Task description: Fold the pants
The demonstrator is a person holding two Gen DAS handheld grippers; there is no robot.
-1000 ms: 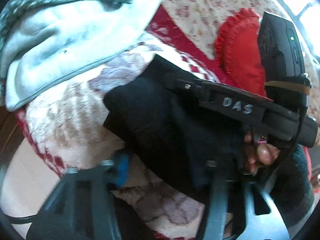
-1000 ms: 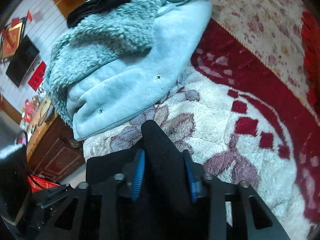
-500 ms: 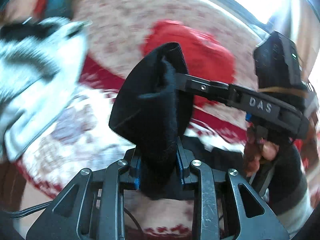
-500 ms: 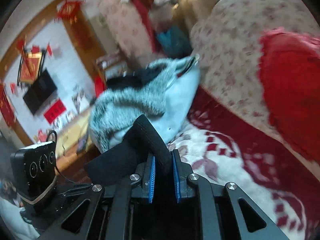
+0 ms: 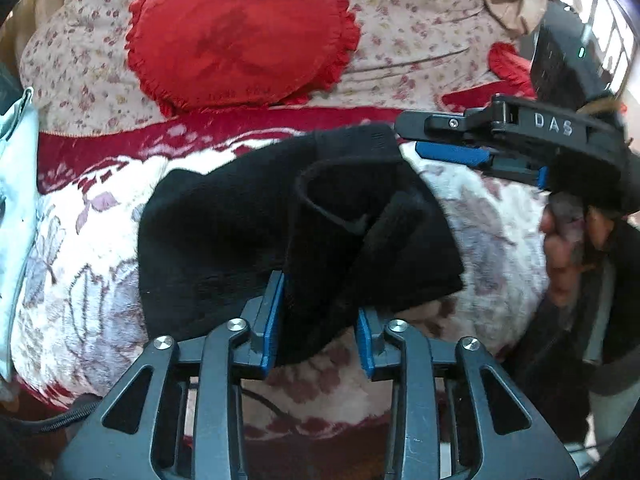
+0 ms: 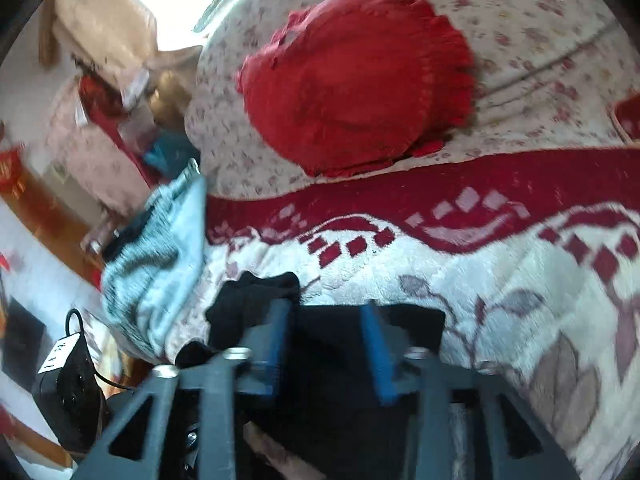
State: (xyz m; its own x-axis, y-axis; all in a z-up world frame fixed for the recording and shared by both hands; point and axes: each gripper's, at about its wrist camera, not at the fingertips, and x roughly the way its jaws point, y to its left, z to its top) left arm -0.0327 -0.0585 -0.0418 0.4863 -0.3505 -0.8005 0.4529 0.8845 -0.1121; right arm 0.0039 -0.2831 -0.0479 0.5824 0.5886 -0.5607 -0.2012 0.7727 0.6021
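A second ago the black pants (image 5: pixel 296 216) hung bunched in the air, pinched in both claws; now they lie spread on the patterned blanket (image 5: pixel 80 264). The right claw (image 6: pixel 326 340) has let go: its blue pads (image 6: pixel 374 344), tight on a fold half a second ago, now stand apart with the cloth lying loose beneath them. In the left wrist view it has drawn back to the pants' far edge. The left claw (image 5: pixel 318 320) now grips a thicker bundle of cloth, with its pads wider apart than half a second ago.
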